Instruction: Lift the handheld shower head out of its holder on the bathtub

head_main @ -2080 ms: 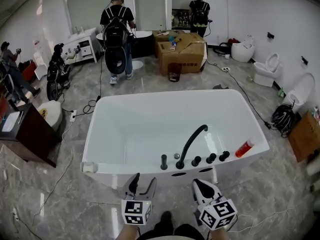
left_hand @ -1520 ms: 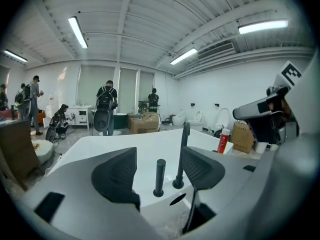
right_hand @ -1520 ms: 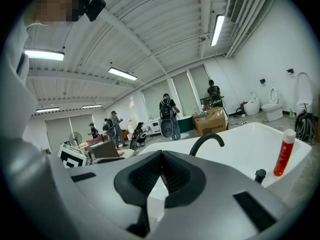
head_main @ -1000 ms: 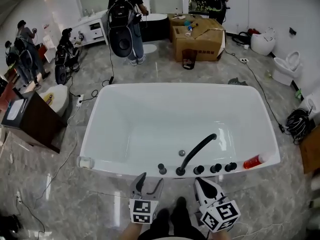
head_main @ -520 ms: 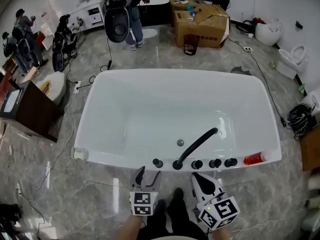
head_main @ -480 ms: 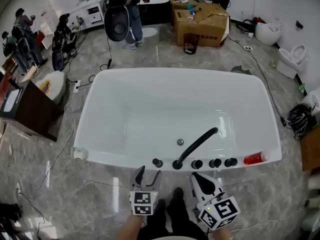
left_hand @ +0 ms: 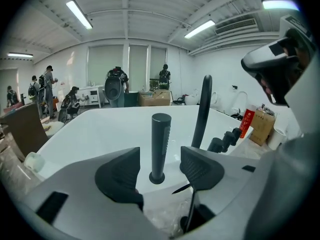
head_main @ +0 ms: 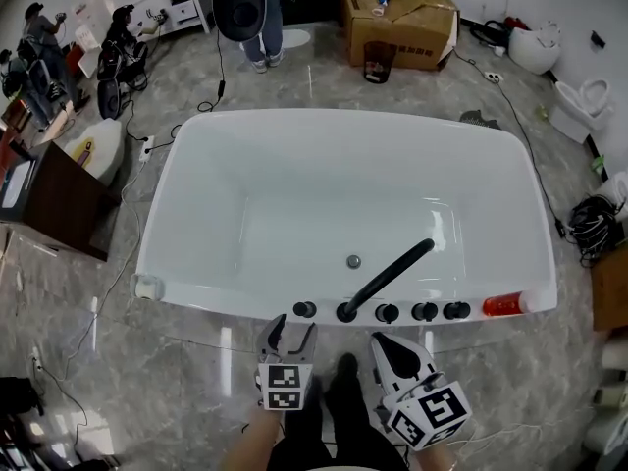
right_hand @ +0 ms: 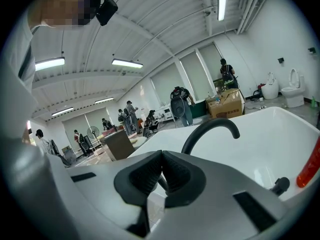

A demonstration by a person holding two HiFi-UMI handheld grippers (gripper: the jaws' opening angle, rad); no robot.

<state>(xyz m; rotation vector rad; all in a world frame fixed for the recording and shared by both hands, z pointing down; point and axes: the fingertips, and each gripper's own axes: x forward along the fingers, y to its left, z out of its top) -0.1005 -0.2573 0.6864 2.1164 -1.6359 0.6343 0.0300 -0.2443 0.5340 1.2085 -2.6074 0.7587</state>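
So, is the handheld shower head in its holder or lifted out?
In: the shower head stands upright in its holder on the bathtub, the open left hand-held gripper not touching it.

Bright ceiling strip lighting, sharp frames, strong fisheye edges.

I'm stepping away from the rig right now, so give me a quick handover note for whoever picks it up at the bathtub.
Left gripper: open and empty, lined up with the shower head, which appears just ahead of the jaws, untouched.
Right gripper: shut, empty, held at the near side of the bathtub.
Shower head: upright in its holder on the near rim, left of the curved spout and the knobs.
Done: nothing lifted yet.
Left: close the left gripper on the shower head and lift it straight out.
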